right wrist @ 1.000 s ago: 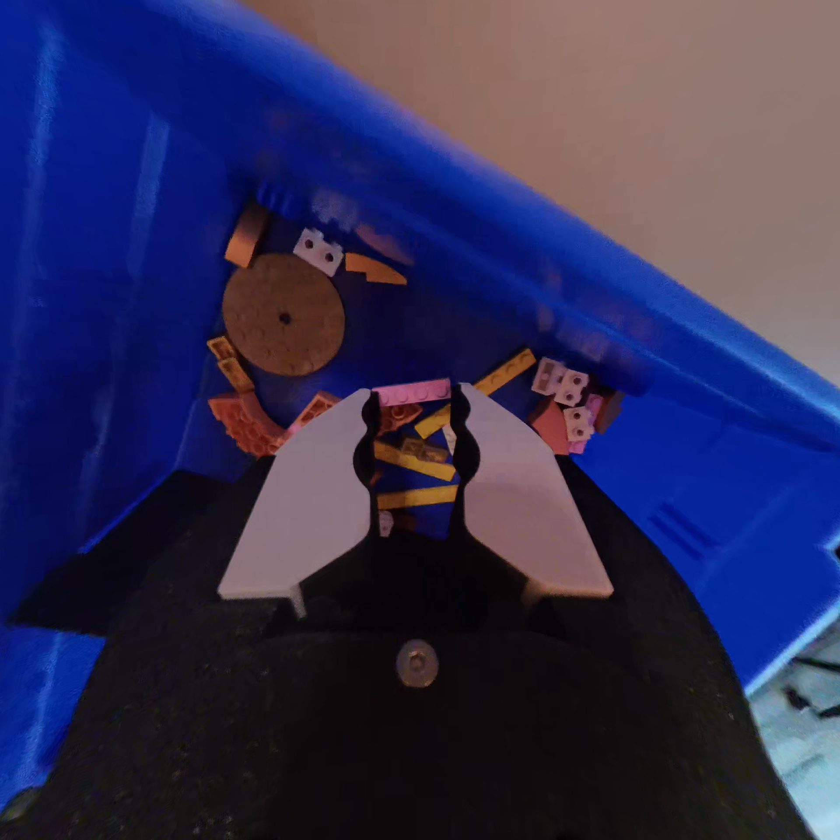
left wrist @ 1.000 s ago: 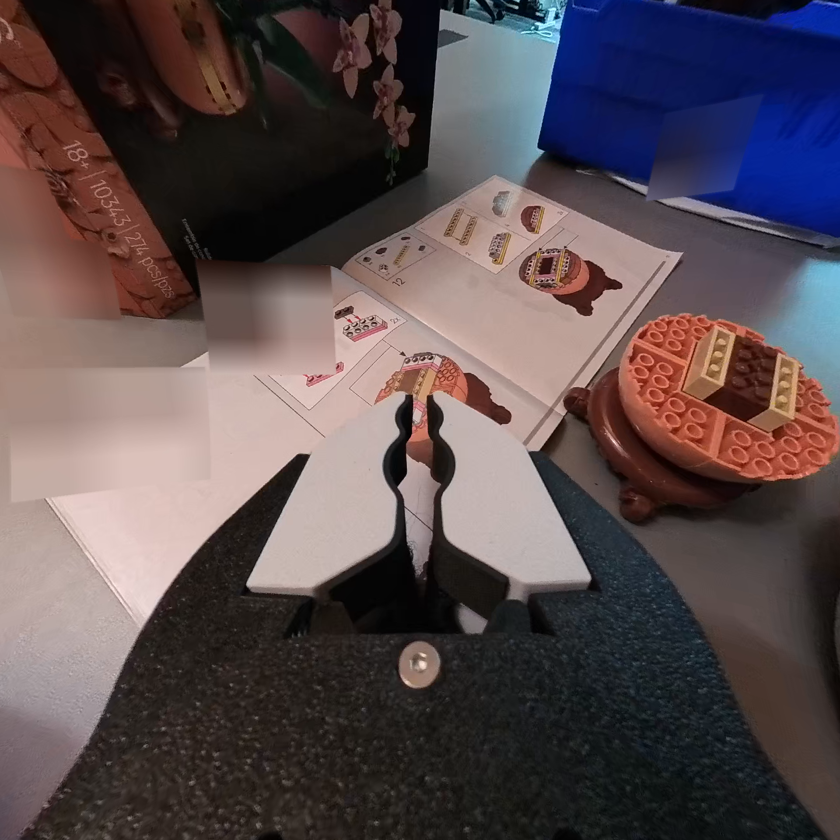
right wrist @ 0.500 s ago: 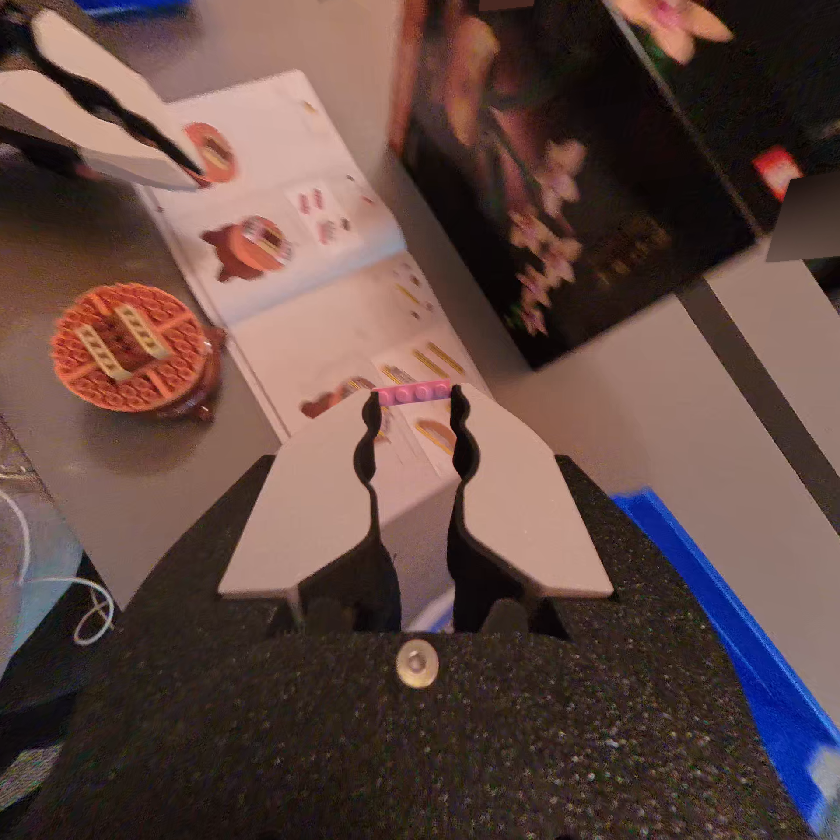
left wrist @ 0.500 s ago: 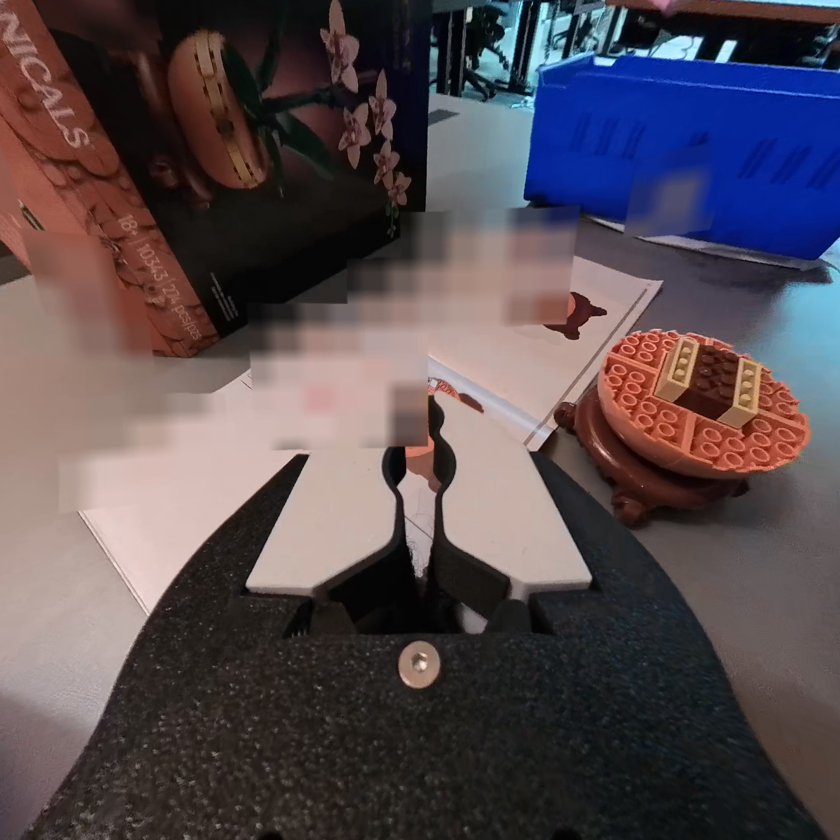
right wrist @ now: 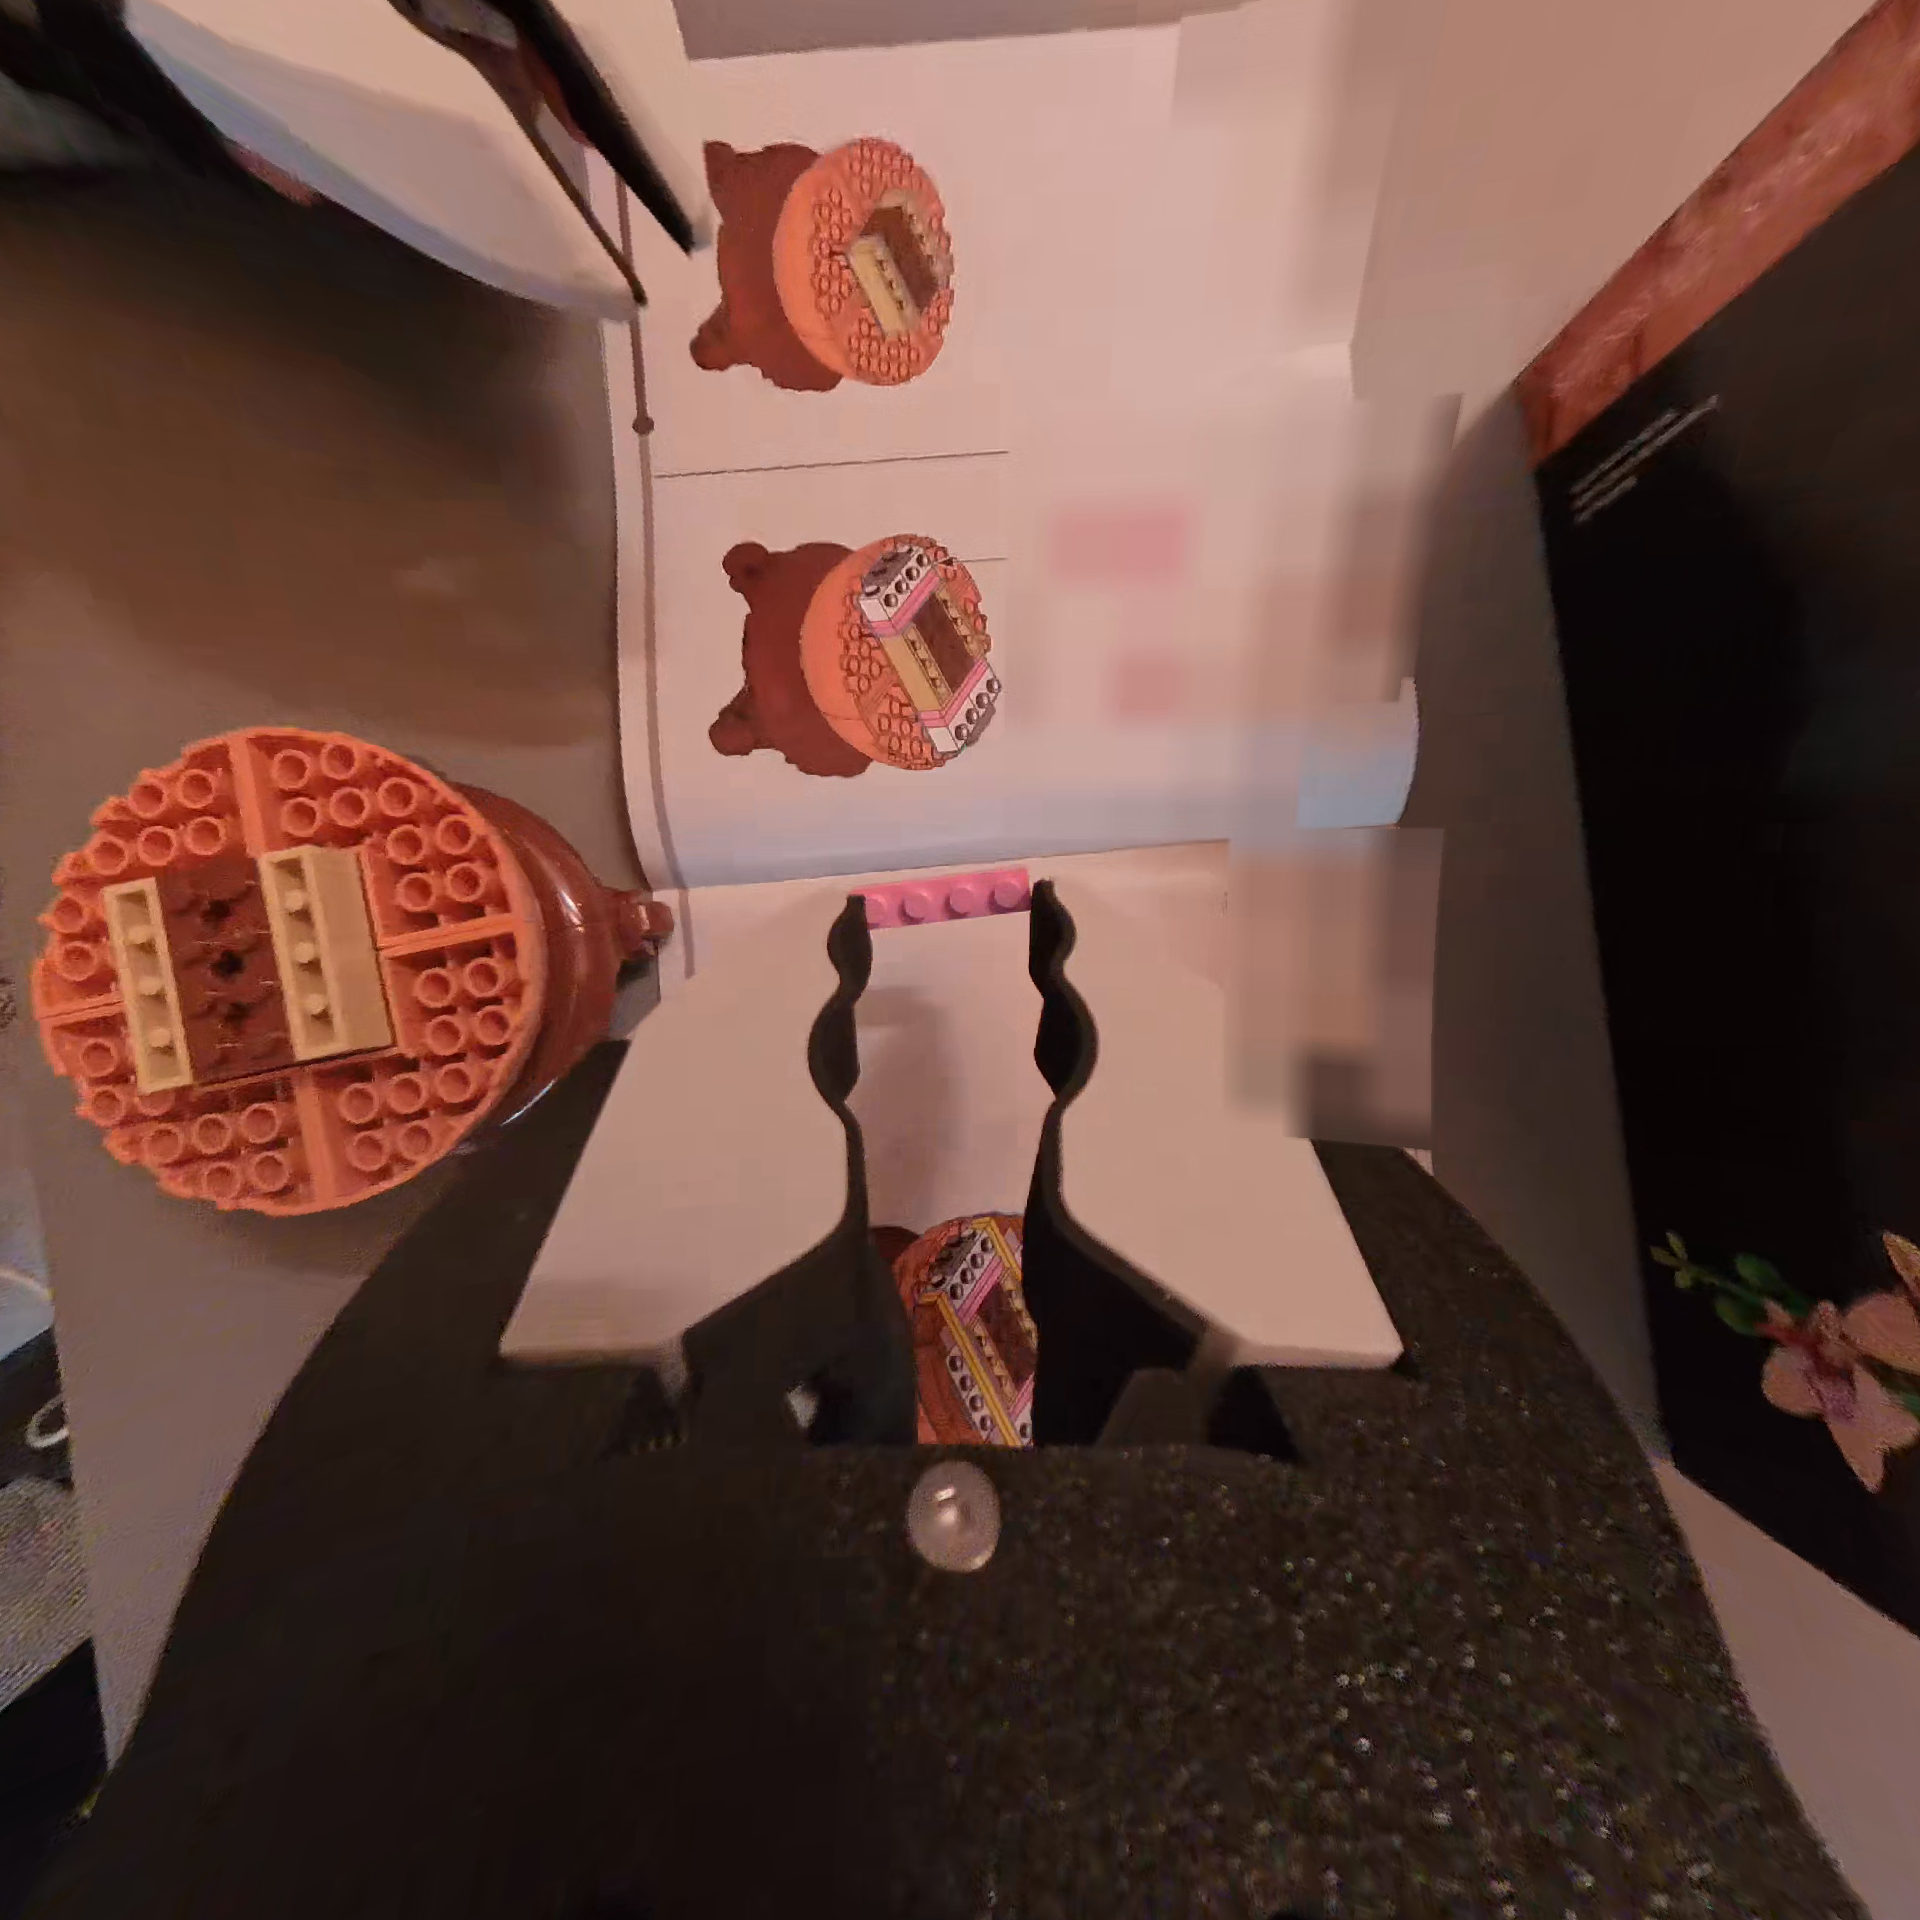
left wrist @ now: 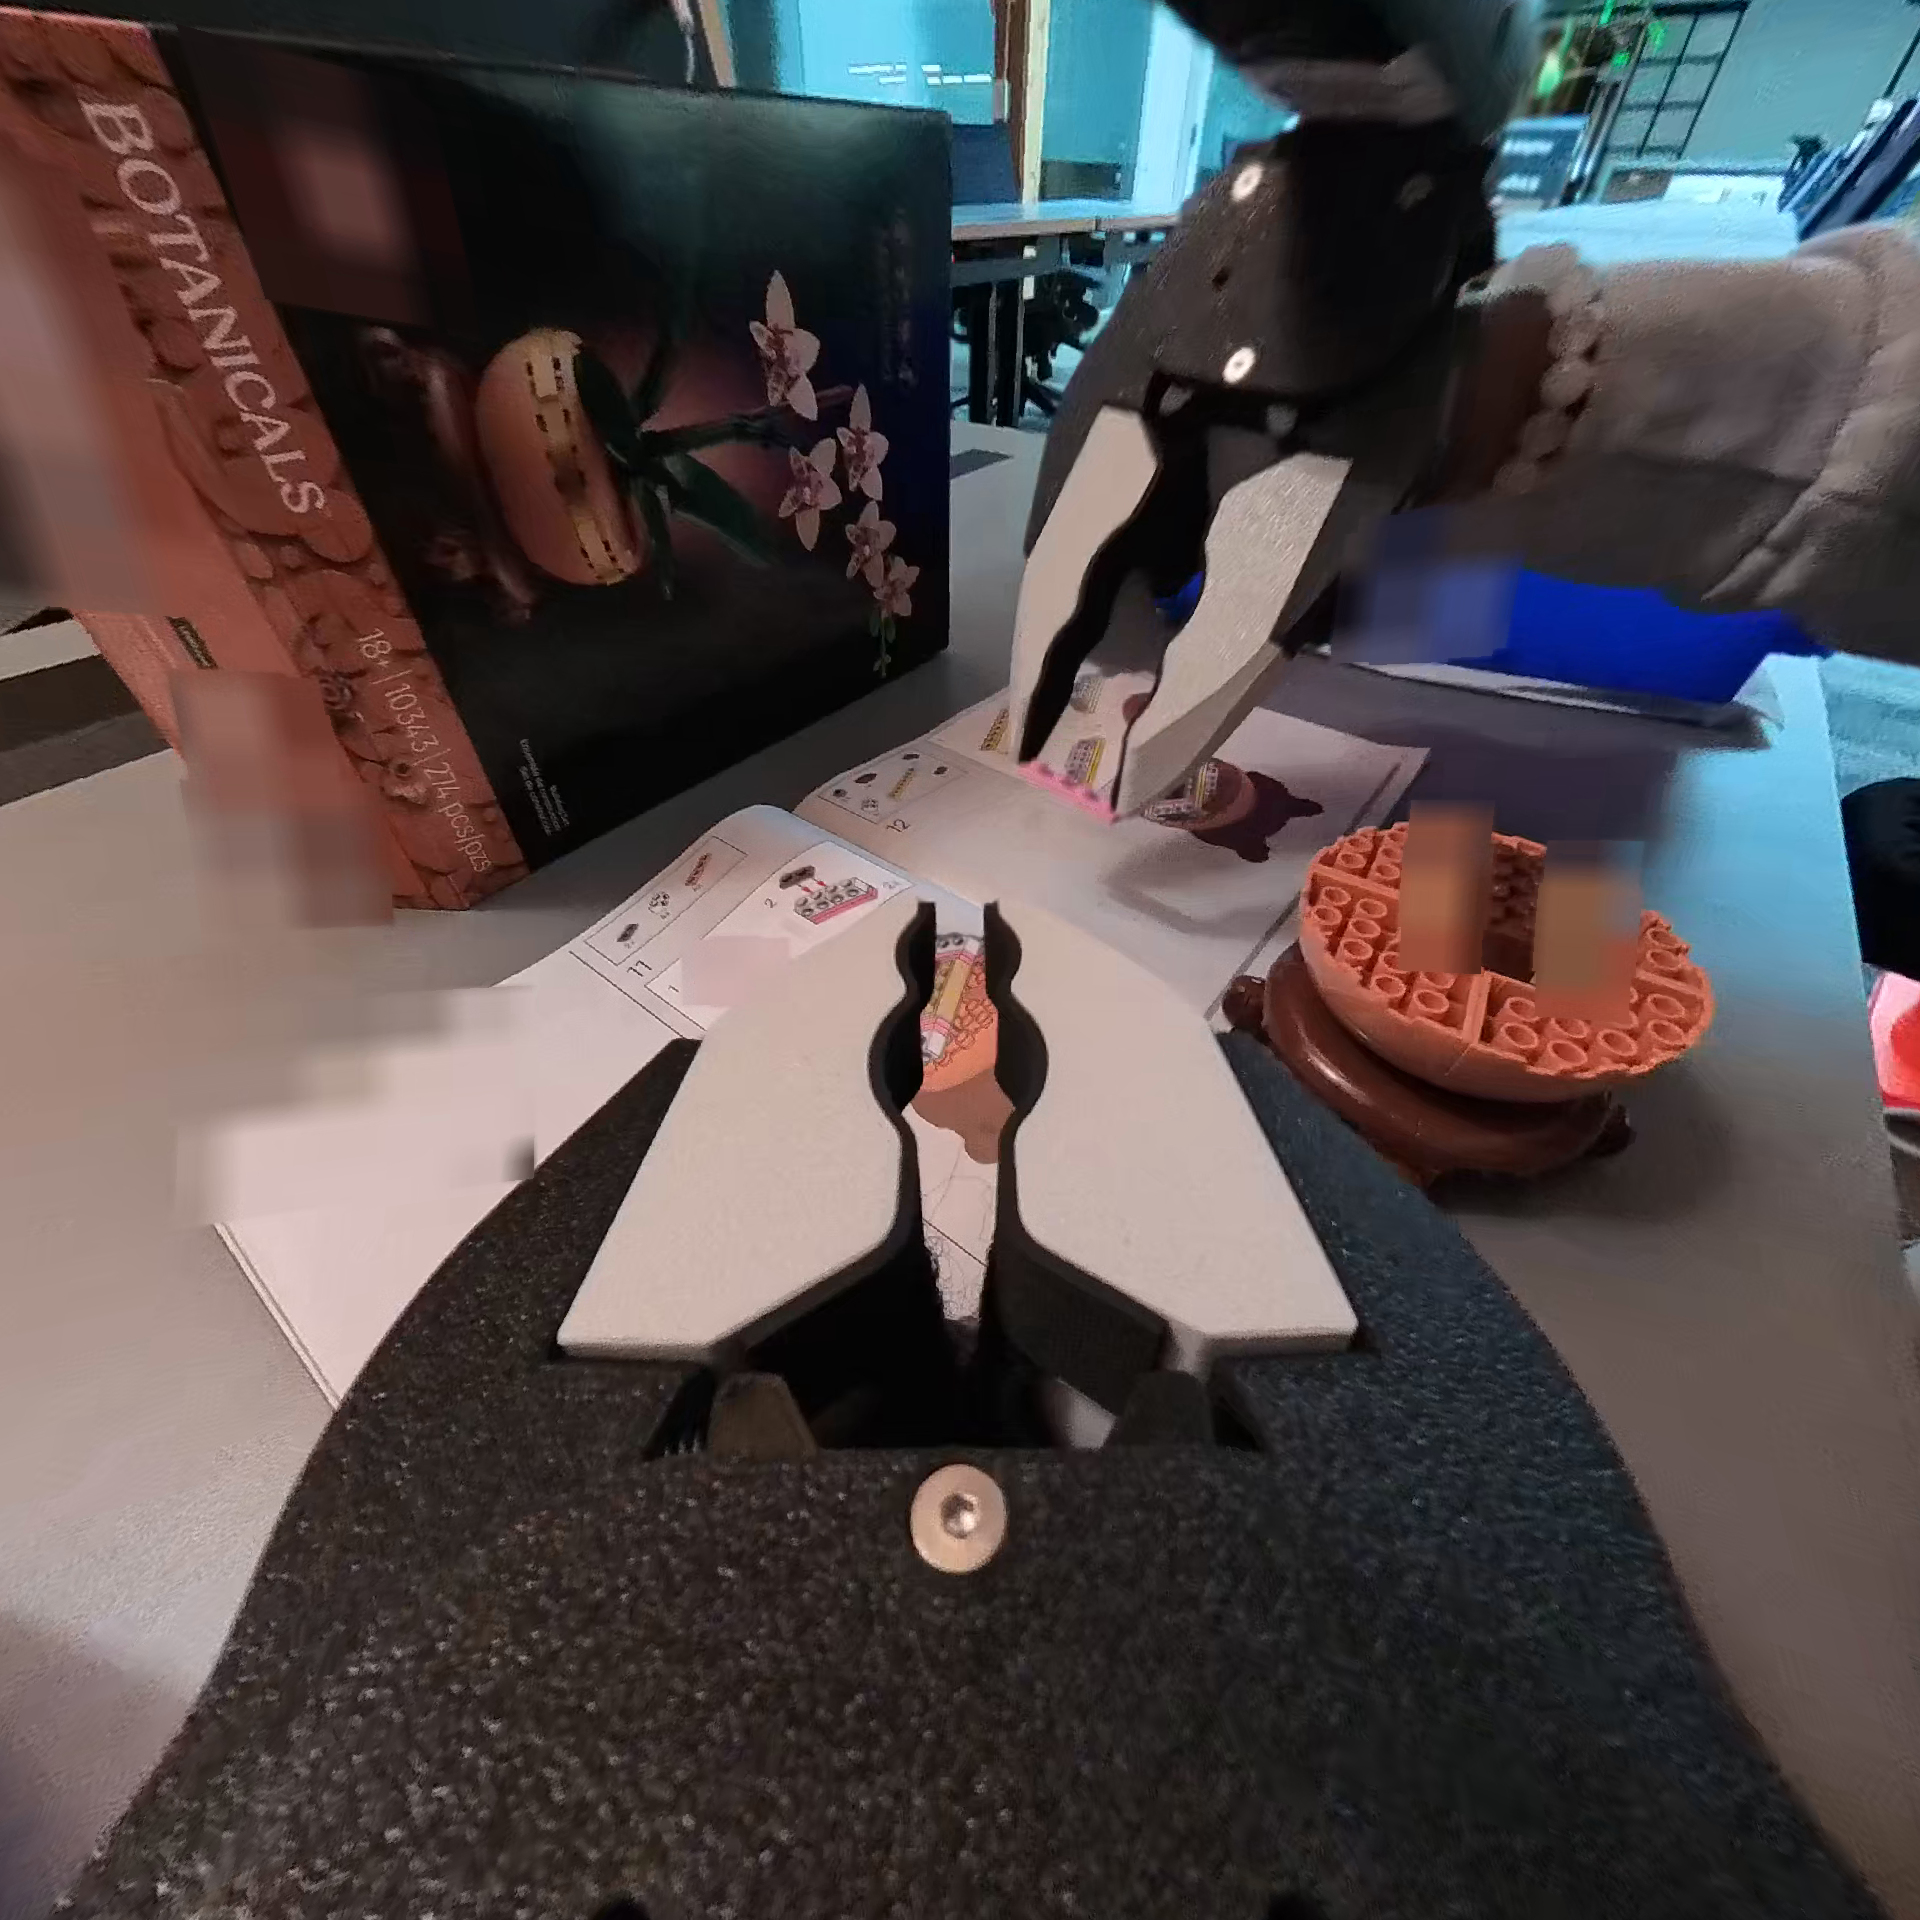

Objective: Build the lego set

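- Over the open instruction booklet (right wrist: 1039, 312): right gripper (right wrist: 943, 902), jaws clamped on the two ends of a pink plate (right wrist: 940, 896), studs facing the camera.
- Seen from the left wrist view — same right gripper (left wrist: 1075, 774) pointing steeply down, pink plate (left wrist: 1060, 795) at its tips, just above or touching the page; cannot tell which.
- Lower over the near page of the booklet (left wrist: 1039, 862): left gripper (left wrist: 961, 914), jaws nearly together with a thin gap, nothing between them.
- Beside the booklet's edge, on the grey surface (left wrist: 1610, 1299): round salmon studded build (right wrist: 281, 966) on a dark brown footed base (left wrist: 1423, 1101), with two tan strips flanking a brown centre block on top.
- Behind the booklet, standing upright: dark set box (left wrist: 623, 436) with orchid artwork and a reddish-brown side.
- Far right, behind the right gripper — blue bin (left wrist: 1621, 634), partly hidden by a person's grey sleeve (left wrist: 1766, 416).
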`<state>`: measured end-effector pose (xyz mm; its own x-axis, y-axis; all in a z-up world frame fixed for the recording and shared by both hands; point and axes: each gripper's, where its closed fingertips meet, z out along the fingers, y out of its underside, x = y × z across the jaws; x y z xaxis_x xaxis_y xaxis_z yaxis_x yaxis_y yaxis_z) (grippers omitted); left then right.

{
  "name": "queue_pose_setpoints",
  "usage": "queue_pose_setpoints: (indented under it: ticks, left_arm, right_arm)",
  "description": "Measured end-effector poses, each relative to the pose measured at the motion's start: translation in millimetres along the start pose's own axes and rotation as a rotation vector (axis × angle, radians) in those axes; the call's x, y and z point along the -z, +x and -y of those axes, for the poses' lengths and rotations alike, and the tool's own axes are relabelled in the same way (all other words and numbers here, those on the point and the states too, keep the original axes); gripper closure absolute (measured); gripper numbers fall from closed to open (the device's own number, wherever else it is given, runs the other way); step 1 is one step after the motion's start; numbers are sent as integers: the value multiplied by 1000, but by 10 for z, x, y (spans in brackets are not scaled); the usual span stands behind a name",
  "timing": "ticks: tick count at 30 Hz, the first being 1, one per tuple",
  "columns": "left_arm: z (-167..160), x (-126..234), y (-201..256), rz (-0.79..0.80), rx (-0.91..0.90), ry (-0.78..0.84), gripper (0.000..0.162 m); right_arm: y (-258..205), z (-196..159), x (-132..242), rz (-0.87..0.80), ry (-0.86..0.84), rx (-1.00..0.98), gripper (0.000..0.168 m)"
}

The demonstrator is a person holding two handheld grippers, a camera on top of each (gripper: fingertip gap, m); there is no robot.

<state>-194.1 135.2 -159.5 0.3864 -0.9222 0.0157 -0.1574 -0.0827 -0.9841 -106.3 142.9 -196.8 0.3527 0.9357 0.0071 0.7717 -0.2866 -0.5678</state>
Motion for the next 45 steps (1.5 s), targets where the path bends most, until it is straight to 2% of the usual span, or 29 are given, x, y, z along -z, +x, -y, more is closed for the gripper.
queue_pose_setpoints:
  ticks: [7, 12, 16, 19, 21, 26, 28, 31, 35, 39, 43, 45]
  left_arm:
    - [59, 51, -36, 1, 37, 53, 154]
    - [62, 54, -15, -2, 19, 57, 152]
    - [98, 90, 16, -5, -12, 92, 149]
    - [119, 111, -10, -5, 15, 112, 148]
    - [130, 123, -23, -11, 34, 122, 148]
    - [140, 141, -57, -10, 69, 136, 148]
    - [145, 147, -54, -11, 66, 141, 148]
    - [139, 141, -43, -12, 57, 134, 147]
    - [120, 121, -19, -23, 45, 115, 144]
    - [102, 107, 22, -39, 21, 98, 144]
    - [56, 71, 32, -40, 15, 59, 144]
    - [32, 48, 12, -26, 21, 36, 144]
  right_arm:
    - [62, 335, -206, 55, 25, 80, 138]
    - [84, 579, -603, 115, 10, 104, 138]
    - [45, 595, -818, 124, -37, 81, 138]
    - [47, 589, -869, 119, -50, 53, 137]
    - [38, 593, -871, 120, -48, 25, 125]
    - [70, 636, -749, 81, 17, -25, 120]
    - [116, 694, -573, 44, 94, -58, 119]
    - [176, 745, -95, -38, 232, -123, 119]
    - [191, 432, 700, -201, 292, -200, 115]
    - [222, -292, 1559, -404, 204, -278, 115]
    - [405, -1367, 2358, -595, -41, -332, 124]
    - [534, -1917, 2585, -617, -168, -370, 129]
